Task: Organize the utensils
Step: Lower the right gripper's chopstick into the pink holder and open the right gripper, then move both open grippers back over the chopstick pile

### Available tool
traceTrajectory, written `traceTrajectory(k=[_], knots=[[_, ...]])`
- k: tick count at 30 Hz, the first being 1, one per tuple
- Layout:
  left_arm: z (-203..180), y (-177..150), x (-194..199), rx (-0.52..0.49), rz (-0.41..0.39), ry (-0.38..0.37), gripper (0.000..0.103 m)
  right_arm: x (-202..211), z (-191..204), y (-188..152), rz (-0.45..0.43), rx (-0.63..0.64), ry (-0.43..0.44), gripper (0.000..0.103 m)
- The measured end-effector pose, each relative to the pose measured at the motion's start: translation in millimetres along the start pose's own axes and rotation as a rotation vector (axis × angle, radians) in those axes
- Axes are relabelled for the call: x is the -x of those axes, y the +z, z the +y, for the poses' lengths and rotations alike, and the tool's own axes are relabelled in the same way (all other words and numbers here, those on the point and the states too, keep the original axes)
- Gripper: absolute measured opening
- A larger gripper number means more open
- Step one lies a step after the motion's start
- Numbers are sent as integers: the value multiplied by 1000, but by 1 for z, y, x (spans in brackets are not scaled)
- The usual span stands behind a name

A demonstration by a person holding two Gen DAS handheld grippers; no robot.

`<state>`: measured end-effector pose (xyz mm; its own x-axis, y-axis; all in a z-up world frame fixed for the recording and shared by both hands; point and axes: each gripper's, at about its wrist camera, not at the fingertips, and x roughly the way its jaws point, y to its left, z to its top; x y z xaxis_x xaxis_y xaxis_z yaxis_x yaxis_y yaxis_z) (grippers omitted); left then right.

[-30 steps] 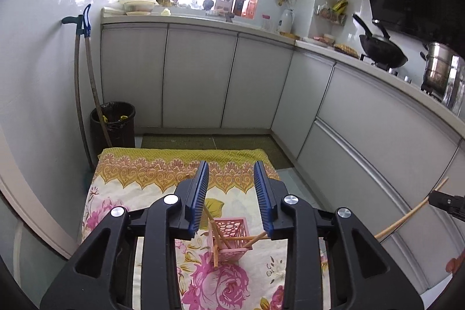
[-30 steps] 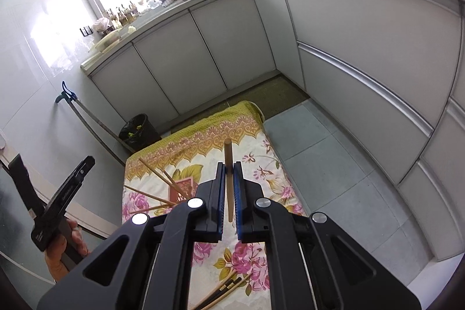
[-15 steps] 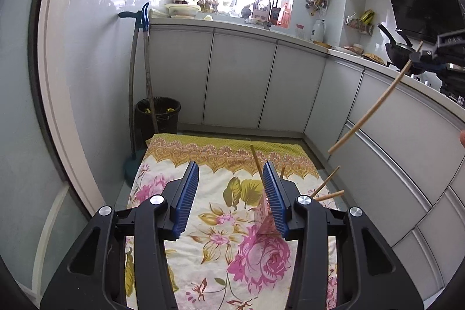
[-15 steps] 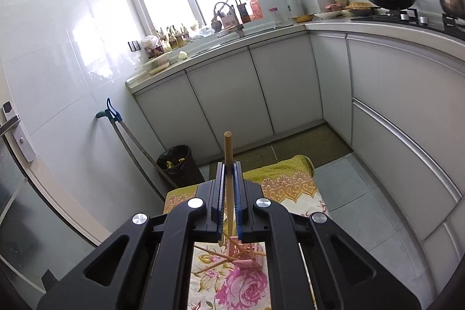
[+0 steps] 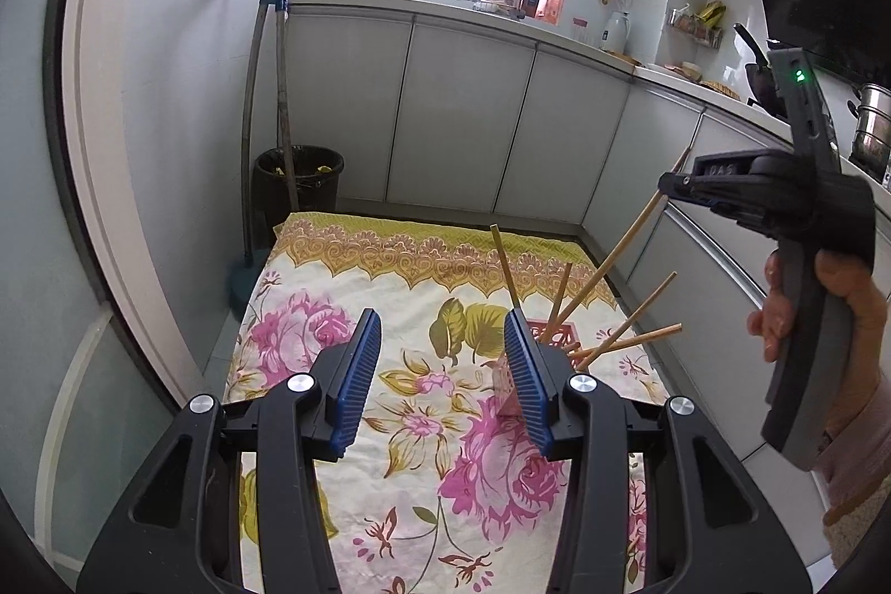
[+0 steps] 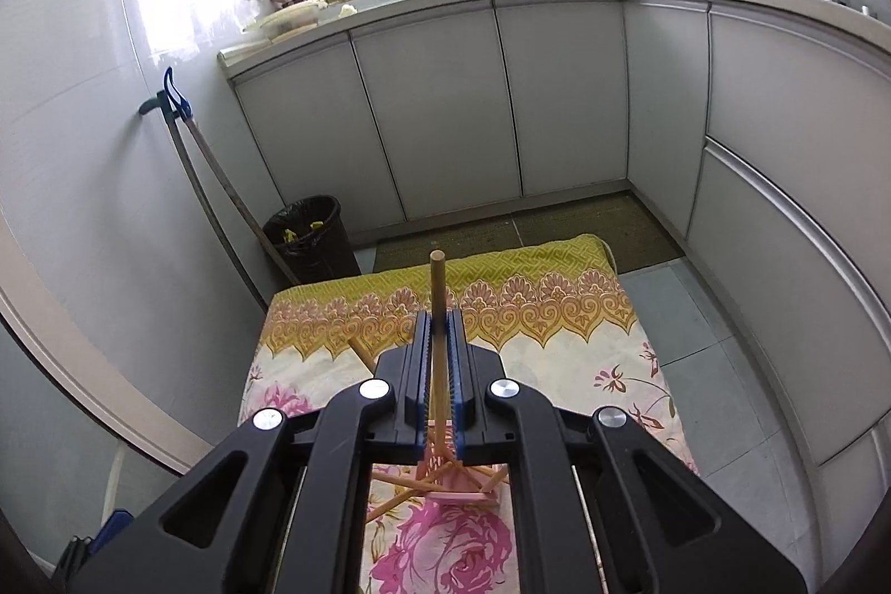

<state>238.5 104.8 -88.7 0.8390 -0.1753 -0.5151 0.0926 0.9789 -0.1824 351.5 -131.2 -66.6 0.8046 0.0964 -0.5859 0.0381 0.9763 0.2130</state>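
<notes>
The left tongs [image 5: 442, 371] hang over the cloth-covered table [image 5: 345, 293], nothing between their fingers. The utensil holder [image 5: 504, 379] stands on the table just behind the right-hand finger, several chopsticks [image 5: 623, 329] leaning out of it to the right. Right of these and higher, the right tongs [image 5: 676, 185] clamp one chopstick [image 6: 437, 310], whose lower end reaches down to the utensil holder [image 6: 445, 477]. Beyond the table's far left corner stands a bin [image 5: 298, 176], cabinets [image 5: 462, 115] behind it.

1. Left wrist camera looks down along its fingers, close above the flowered cloth [image 5: 345, 282], facing the bin [image 5: 299, 175] beyond it.
2. Right wrist camera looks likewise, from right of it.
3. Both share cloth, bin and cabinets [image 6: 434, 115].
</notes>
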Motion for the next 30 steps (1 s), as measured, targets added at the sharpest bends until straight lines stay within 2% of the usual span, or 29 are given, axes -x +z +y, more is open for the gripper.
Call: traceTrajectory(k=[4,6,7,8,9,12,14,15,17,18,20,23,26,30], knots=[[1,-1,-2,-1,10,-4,44,-14,2,-16,39,5,12,11],[-1,-1,-2,-6,12,-7,44,-9,3,-20,32,15,10,22],[-2,-1,-1,-9,12,-8,44,-4,3,-21,25,18,6,34],[-3,-1,-1,-13,14,-11,44,2,3,-21,12,14,12,42],[-4,-2,0,-16,14,-13,45,9,1,-20,-3,4,16,44],[-8,-3,6,-38,13,-17,54,36,-11,-22,-33,-42,32,65],[-11,-6,10,-57,15,-24,66,61,-25,-30,-67,-87,42,77],[-13,-8,12,-70,19,-34,69,73,-33,-36,-85,-112,34,81],[-22,-14,13,-110,44,-52,79,97,-53,-54,-123,-177,15,95],[-28,-18,13,-139,58,-63,81,108,-65,-65,-142,-219,8,96],[-42,-28,11,-199,93,-90,92,125,-90,-90,-152,-297,-30,96],[-67,-49,-1,-295,177,-126,96,130,-122,-127,-51,-346,-120,96],[-95,-80,-24,-394,314,-171,96,130,-146,-168,24,-358,-244,96],[-126,-121,-66,-486,518,-231,96,129,-171,-217,111,-407,-337,96]])
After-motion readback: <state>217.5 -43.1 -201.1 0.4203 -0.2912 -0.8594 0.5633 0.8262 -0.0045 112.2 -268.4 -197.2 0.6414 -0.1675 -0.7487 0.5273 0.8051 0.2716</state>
